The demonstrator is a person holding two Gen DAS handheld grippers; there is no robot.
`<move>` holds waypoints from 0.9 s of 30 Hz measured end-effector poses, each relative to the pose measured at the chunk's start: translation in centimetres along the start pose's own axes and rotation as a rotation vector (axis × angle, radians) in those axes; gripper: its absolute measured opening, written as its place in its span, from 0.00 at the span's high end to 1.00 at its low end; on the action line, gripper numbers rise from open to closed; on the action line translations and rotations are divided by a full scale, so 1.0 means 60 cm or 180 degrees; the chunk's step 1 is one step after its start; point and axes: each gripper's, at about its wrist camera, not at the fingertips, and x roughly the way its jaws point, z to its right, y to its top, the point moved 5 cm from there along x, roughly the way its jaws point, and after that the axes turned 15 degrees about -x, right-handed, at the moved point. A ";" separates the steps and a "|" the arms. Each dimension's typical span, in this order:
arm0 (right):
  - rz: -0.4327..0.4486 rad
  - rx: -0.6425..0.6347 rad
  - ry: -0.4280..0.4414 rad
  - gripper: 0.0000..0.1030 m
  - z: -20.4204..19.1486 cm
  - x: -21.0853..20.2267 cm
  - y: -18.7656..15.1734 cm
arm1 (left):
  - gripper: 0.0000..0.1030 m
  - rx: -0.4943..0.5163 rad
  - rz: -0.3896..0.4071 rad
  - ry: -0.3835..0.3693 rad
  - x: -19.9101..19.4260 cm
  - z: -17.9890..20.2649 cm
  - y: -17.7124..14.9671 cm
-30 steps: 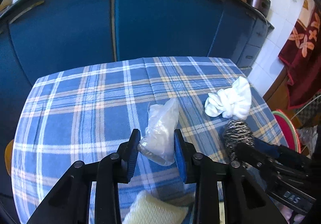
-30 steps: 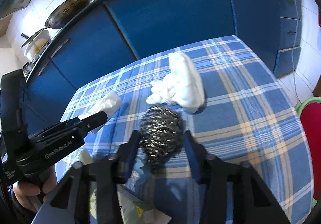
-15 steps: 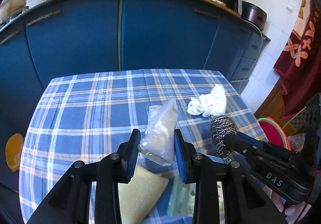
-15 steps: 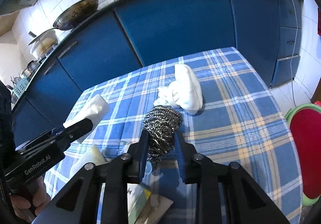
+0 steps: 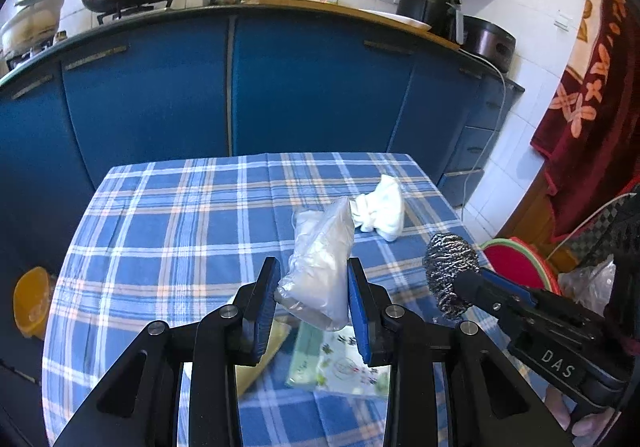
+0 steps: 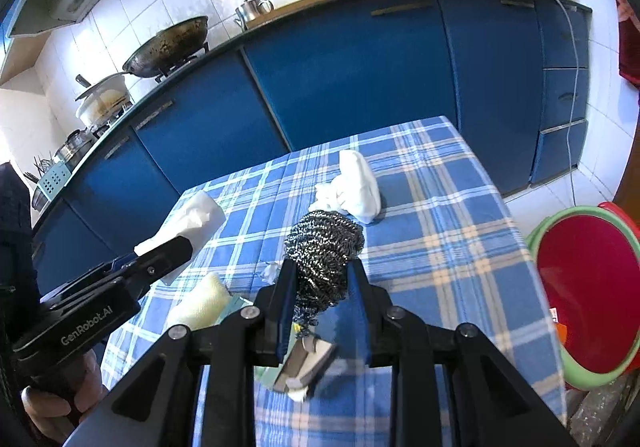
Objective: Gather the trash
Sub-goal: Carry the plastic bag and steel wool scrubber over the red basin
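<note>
My left claw (image 5: 312, 295) is clenched on one crumpled clear plastic bag (image 5: 322, 267), which hangs clear above the desk (image 5: 160, 231). My right claw (image 6: 322, 287) grips one steel-wool scourer (image 6: 324, 247), pinched between both pads and also lifted off the cloth. In the left wrist view that scourer (image 5: 450, 267) sits at about 3 o'clock from the bag, apart from it.

One white crumpled cloth (image 6: 354, 187) lies on the checked tablecloth at 12 o'clock from the scourer, near the far right corner of the desk. Under the claws, at 6 o'clock, I count one pale yellow sponge-like pad (image 6: 200, 303), one printed green-and-white packet (image 5: 340, 361) and one small brown-and-white scrap (image 6: 306, 367).

The left half of the desk is bare cloth, open for moving. Its far edge stands close to the blue cabinet doors (image 5: 312, 87); the right edge drops to tiled floor, where one red tub with a green rim (image 6: 588, 299) stands at 3 o'clock. One orange bowl (image 5: 30, 301) sits below the left edge, at 9 o'clock.
</note>
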 end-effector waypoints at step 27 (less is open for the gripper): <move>0.0259 0.0313 -0.0418 0.73 0.136 -0.157 -0.059 | 0.67 0.0298 -0.0080 -0.0356 -0.022 0.181 -0.062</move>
